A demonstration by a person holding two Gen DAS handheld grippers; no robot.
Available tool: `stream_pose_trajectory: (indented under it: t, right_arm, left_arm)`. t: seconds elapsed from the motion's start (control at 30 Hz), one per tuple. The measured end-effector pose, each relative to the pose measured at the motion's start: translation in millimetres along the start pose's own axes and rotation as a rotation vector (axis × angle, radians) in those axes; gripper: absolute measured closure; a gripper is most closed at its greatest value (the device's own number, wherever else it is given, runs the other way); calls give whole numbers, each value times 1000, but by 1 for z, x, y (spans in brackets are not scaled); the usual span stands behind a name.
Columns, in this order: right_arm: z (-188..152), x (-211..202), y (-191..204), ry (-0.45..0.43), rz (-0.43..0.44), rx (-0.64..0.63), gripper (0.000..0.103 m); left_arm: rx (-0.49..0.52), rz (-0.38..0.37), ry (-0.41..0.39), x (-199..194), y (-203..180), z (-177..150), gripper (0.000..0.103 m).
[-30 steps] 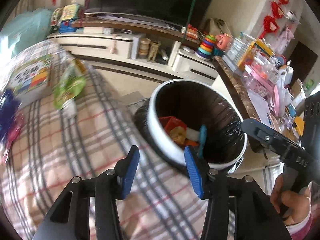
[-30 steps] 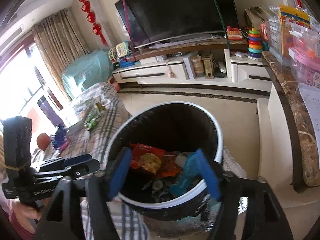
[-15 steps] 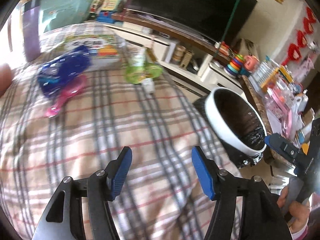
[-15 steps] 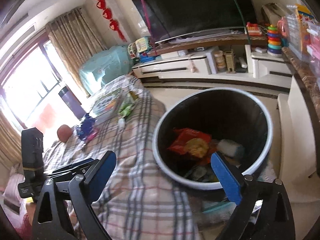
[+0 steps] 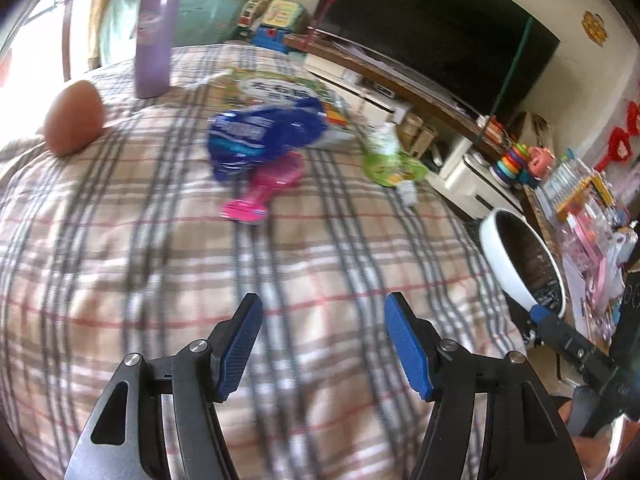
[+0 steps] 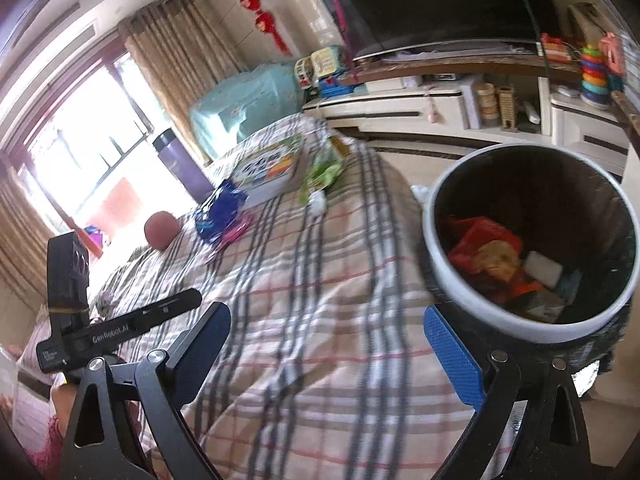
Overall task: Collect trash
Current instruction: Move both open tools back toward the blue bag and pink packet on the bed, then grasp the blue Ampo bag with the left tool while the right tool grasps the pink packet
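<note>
Left hand-held gripper: jaws parted to a middling gap, nothing between them, having just been opening; it hangs over a bare stretch of the plaid cloth.

Right hand-held gripper: jaws spread very wide, empty, likewise just been opening; it sits over the cloth's near edge, just beside the trash bin.

Trash bin: white rim, black liner, standing at the right edge of the cloth-covered surface. Inside lie a red wrapper, a yellowish crumpled piece and a white block.

On the cloth, far side from both grippers: blue snack bag, crumpled, resting partly on a pink brush-like item; green pouch with a white cap, to the right of them; a flat picture box behind the blue bag.

Further back: purple flask, upright; a brown rounded object near it, kind unclear.
</note>
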State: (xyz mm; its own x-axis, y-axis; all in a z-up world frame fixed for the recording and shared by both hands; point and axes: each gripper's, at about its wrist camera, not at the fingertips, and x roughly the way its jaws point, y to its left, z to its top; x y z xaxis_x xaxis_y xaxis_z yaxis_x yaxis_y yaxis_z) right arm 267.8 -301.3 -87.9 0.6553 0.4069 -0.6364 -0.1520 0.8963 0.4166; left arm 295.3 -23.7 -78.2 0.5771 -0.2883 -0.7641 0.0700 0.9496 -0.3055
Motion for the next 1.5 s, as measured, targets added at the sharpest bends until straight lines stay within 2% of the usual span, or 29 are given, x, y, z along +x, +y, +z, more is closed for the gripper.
stream_pose_trajectory:
  t: [0.37, 0.57, 0.8, 0.9, 0.97, 1.13, 1.23, 1.33, 1.5]
  right_arm:
    - [-8, 41, 39, 32, 18, -61, 5]
    - [-9, 61, 47, 45, 28, -37, 5]
    - [-5, 81, 57, 66, 12, -50, 5]
    - [-2, 87, 57, 72, 2, -50, 5]
    - [1, 90, 56, 75, -3, -43, 5]
    - [8, 97, 53, 74, -21, -26, 5]
    - [11, 99, 55, 66, -30, -32, 6]
    - [15, 105, 63, 70, -34, -44, 19]
    - [19, 126, 90, 98, -15, -78, 30]
  left_arm:
    - [-19, 78, -23, 8, 39, 33, 40]
    - [-29, 67, -49, 23, 53, 59, 40]
    - [35, 31, -63, 59, 58, 89, 42]
    - [55, 19, -50, 77, 62, 97, 56]
    - [60, 1, -21, 90, 66, 101, 76]
    - [57, -20, -20, 100, 72, 106, 83]
    - [44, -7, -28, 93, 79, 101, 85]
    - [7, 12, -47, 73, 91, 89, 85]
    - [-98, 52, -79, 35, 120, 62, 85]
